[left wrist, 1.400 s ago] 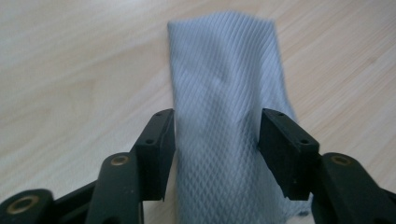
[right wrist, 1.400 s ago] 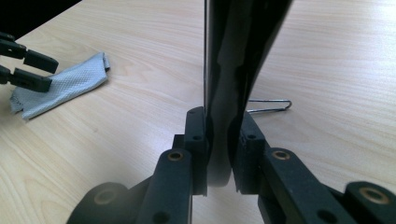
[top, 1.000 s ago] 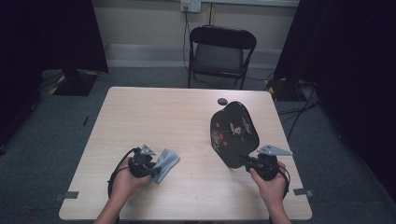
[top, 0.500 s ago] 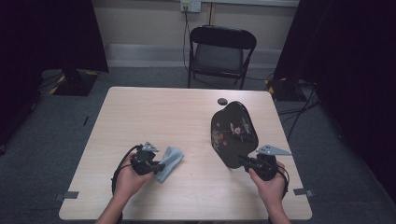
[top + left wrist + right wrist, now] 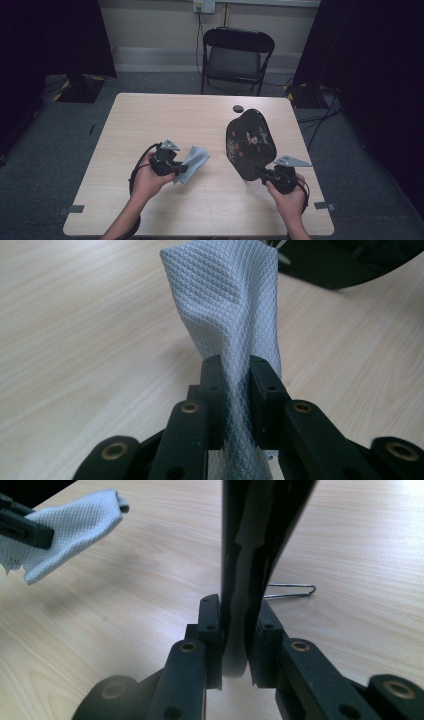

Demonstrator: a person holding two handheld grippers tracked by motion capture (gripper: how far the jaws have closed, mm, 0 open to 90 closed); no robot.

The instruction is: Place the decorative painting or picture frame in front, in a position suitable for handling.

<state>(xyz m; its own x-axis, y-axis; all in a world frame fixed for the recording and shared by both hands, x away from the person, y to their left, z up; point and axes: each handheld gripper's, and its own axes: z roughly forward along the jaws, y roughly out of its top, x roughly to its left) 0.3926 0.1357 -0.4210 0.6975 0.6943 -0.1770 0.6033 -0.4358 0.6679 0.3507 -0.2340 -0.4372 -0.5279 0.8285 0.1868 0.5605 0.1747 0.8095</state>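
On the wooden table [image 5: 150, 125], a black lacquered tray [image 5: 250, 142] is clamped by its near rim in the right gripper [image 5: 265, 175]; rigid, glossy, judged slippery; a soft grey cloth [image 5: 235, 315], light and limp, is pinched in the left gripper [image 5: 181, 169].

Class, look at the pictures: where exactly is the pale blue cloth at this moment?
In the high view the cloth is left of centre over the table, clamped in the left gripper, apart from the black tray to its right.
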